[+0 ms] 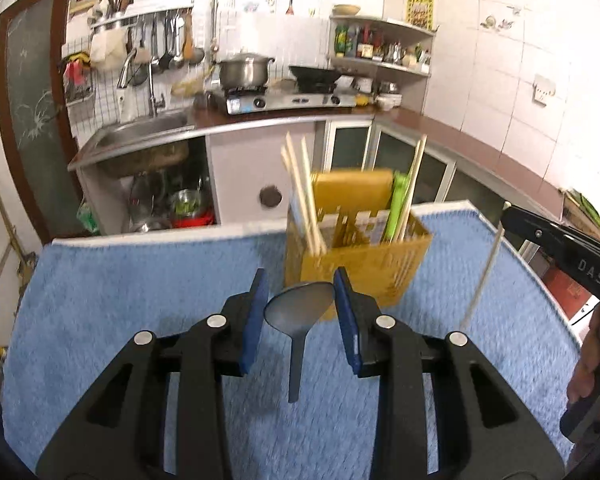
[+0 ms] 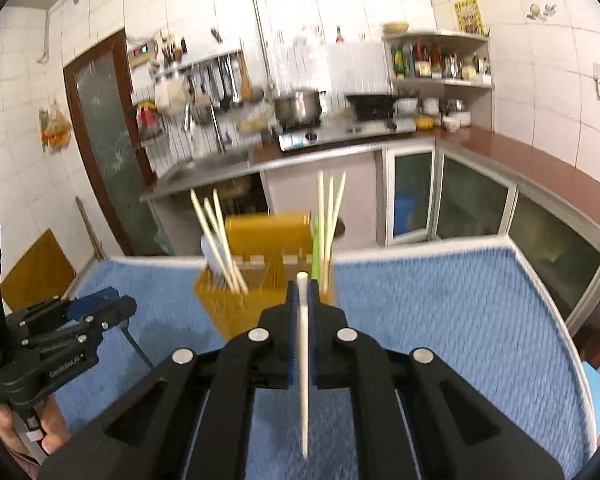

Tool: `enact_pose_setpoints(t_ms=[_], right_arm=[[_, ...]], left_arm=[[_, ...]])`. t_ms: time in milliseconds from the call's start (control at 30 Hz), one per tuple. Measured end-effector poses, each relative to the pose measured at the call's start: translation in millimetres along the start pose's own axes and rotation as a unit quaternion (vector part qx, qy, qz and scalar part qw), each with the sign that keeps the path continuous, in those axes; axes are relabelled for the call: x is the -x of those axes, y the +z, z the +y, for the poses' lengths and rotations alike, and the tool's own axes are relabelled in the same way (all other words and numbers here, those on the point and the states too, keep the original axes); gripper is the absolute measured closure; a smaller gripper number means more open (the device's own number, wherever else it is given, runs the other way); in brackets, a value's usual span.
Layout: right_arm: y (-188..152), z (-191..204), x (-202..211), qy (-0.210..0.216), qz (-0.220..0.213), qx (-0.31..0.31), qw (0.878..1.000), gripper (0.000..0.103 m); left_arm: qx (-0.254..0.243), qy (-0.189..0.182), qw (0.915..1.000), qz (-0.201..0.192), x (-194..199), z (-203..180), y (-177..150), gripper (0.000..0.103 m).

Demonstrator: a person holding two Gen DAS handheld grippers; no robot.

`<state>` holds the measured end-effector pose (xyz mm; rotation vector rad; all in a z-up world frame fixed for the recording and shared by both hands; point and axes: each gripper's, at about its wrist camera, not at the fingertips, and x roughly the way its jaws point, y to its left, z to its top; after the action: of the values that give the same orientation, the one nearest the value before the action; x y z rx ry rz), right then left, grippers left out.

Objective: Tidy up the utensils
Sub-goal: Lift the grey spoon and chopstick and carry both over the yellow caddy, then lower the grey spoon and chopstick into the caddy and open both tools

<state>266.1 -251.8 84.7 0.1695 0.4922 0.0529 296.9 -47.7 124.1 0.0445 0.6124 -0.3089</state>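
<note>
Ahead of us at twelve o'clock the yellow utensil holder (image 1: pixel 356 256) blocked the straight path across the blue towel (image 1: pixel 140 280). Chopsticks (image 1: pixel 304 200) leaned out of its left end toward eleven, and more chopsticks (image 2: pixel 330 216) with a green utensil (image 1: pixel 396 208) rose at its right end toward one. Between those clusters the holder's top stood open for entry from above. Bare towel offered passage at nine and three o'clock. A spoon (image 1: pixel 298 320) lay on the towel just before the holder, within the left gripper's (image 1: pixel 300 304) spread fingers. The right gripper (image 2: pixel 302 300), clamped on a white chopstick (image 2: pixel 303 360), occupied the three o'clock side.
</note>
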Motion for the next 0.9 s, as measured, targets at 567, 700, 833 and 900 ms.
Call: enact_pose_setpoints(t_ms=[567, 700, 833, 900], right_arm=[[125, 24, 25, -0.004, -0.079, 0.044, 0.996, 0.099], [140, 27, 16, -0.009, -0.083, 0.052, 0.995, 0.099], [135, 19, -6, -0.006, -0.069, 0.045, 0.997, 0.099], [127, 13, -25, -0.007, -0.051, 0.043, 0.998, 0.099]], left_arm=[[0.009, -0.021, 0.9974, -0.068, 9, -25, 119, 0.071], [0.007, -0.019, 0.9966, -0.079, -6, -29, 128, 0.071], [0.011, -0.016, 0.9968, -0.078, -35, -24, 120, 0.071], [0.007, -0.01, 0.9974, -0.071, -56, -23, 112, 0.071]])
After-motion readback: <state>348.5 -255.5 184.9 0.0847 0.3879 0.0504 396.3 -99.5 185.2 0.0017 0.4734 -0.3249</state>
